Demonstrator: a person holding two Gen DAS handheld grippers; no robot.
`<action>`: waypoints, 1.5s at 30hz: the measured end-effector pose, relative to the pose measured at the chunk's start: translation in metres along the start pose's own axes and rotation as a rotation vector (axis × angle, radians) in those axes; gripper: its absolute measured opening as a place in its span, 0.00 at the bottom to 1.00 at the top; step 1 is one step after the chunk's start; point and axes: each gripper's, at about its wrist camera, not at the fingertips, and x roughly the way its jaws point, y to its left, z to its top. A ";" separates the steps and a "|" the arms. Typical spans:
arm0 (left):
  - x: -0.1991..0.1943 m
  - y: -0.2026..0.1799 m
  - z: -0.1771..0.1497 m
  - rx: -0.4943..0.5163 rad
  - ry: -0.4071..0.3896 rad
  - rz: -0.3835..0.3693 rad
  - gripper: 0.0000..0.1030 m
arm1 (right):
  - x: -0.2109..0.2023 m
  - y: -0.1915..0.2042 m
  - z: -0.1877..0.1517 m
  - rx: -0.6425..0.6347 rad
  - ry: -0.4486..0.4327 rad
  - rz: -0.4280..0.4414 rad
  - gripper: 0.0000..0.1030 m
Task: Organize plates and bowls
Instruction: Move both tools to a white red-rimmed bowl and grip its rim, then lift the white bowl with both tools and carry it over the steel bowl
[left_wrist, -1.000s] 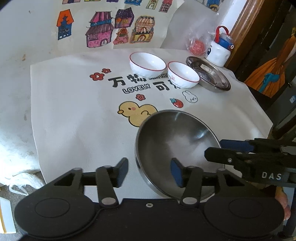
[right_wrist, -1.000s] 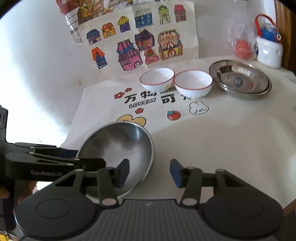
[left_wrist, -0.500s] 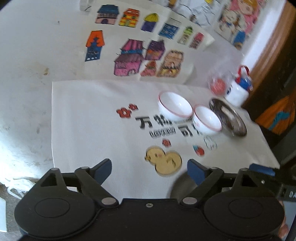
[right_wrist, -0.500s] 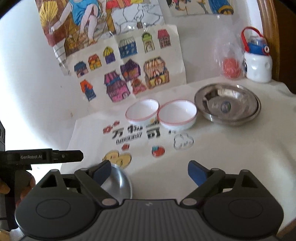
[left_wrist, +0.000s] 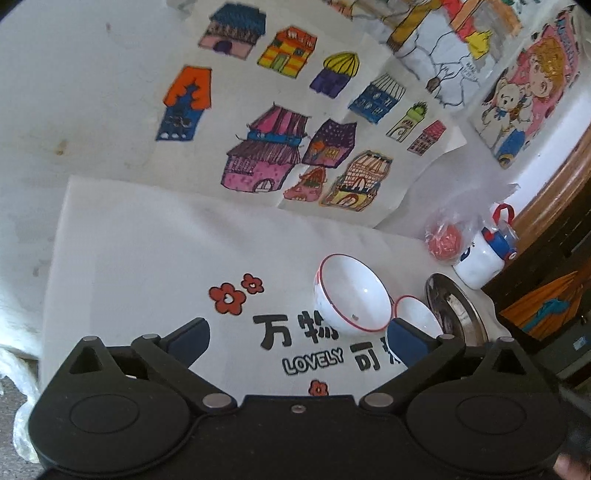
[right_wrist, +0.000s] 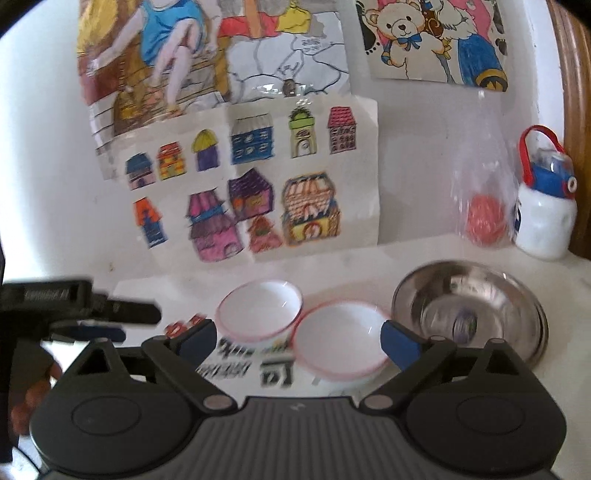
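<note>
Your right tool and left tool both gape wide and empty above the tabletop. The two white bowls sit touching, beside the steel plates, likely grouped ready for stacking.

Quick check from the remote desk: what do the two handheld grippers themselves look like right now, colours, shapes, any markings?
Both are matte black, with two round discs at the base and angled linkage arms carrying silver pivot pins. The fingers end in dark blue pads. The left gripper has a smooth black body; the right gripper has a ribbed grey one. In the right wrist view the left gripper's side carries blurred, unreadable white lettering.
</note>
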 end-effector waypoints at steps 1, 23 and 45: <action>0.005 0.001 0.001 -0.002 0.005 -0.002 0.99 | 0.007 -0.004 0.004 0.003 0.003 0.003 0.95; 0.064 0.002 0.012 -0.007 0.055 -0.063 0.97 | 0.119 -0.030 0.038 0.043 0.136 0.054 0.72; 0.073 -0.012 0.008 0.056 0.094 -0.143 0.39 | 0.136 -0.012 0.036 -0.011 0.225 0.094 0.16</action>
